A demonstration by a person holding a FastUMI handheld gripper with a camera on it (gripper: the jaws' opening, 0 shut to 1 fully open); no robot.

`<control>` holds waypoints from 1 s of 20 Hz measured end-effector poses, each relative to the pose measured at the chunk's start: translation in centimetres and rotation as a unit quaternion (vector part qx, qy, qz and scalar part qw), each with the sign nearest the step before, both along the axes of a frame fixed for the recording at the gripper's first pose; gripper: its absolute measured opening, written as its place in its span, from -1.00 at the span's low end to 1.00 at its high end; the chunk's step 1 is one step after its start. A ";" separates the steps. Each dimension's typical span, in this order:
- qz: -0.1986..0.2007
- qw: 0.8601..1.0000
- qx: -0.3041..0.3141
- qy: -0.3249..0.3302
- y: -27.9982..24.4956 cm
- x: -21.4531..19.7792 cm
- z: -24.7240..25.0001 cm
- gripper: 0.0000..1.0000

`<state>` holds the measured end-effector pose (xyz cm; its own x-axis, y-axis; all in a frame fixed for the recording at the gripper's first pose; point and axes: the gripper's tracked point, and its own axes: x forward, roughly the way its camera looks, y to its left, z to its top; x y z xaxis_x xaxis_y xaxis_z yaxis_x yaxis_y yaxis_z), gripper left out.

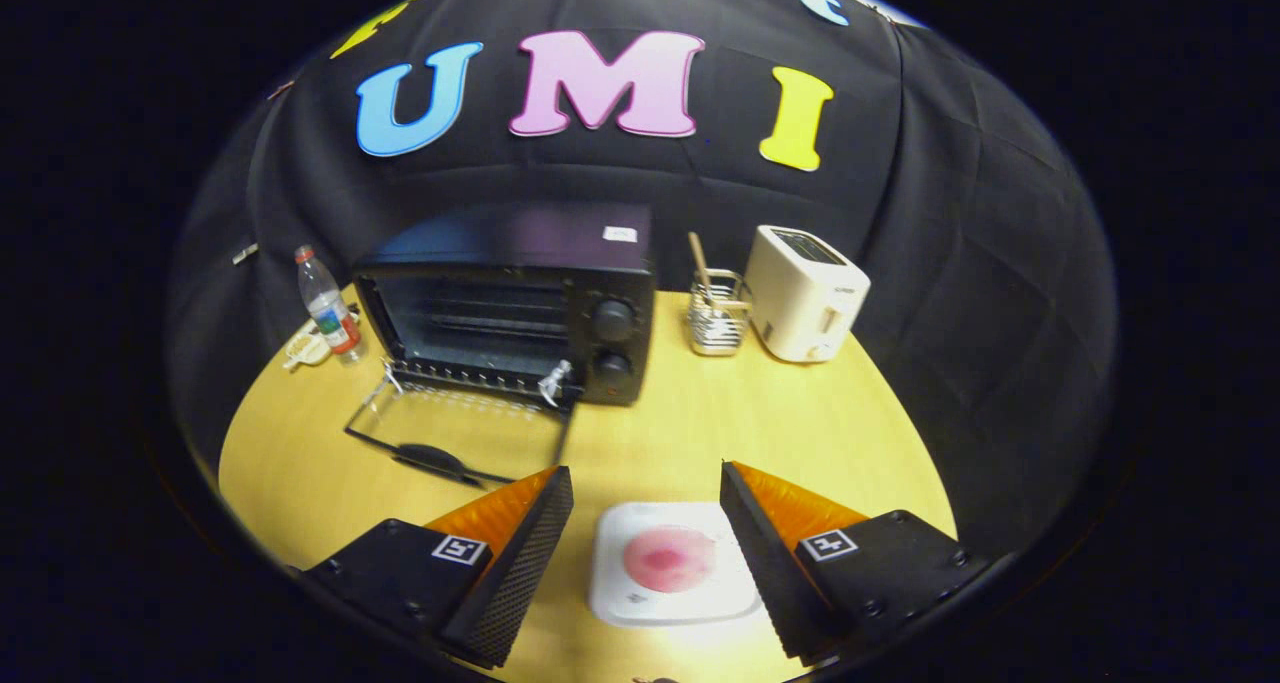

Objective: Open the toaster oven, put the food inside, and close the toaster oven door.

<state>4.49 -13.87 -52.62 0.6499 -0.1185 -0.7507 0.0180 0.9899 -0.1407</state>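
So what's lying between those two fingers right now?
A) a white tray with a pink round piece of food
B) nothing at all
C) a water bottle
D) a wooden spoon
A: the white tray with the pink round food sits on the yellow table between the fingers of the open gripper, which do not touch it.

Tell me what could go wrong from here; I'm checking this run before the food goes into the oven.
1. The tool is open around the square white plate holding the round pink food; a shallow pinch might tip it.
2. The black toaster oven has its glass door lying flat toward the plate, so a low carry could strike it.
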 end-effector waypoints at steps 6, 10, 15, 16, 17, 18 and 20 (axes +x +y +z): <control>-0.011 0.998 -0.003 0.068 -7.9 -3.1 -4.3 0.70; -0.015 0.990 0.024 0.139 -9.3 -4.6 -8.7 0.26; -0.030 0.974 0.049 0.217 -9.7 -6.1 -12.3 -0.15; -0.030 0.973 0.047 0.224 -9.7 -6.2 -12.8 -0.14; -0.027 0.972 0.052 0.228 -9.5 -5.9 -12.6 -0.13; -0.032 0.972 0.049 0.227 -9.5 -5.8 -13.4 -0.15; -0.026 0.968 0.044 0.245 -9.4 -5.4 -13.0 -0.64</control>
<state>-0.95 -23.29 -65.63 0.2089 -0.0635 -0.9759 0.0204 0.9980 -0.0606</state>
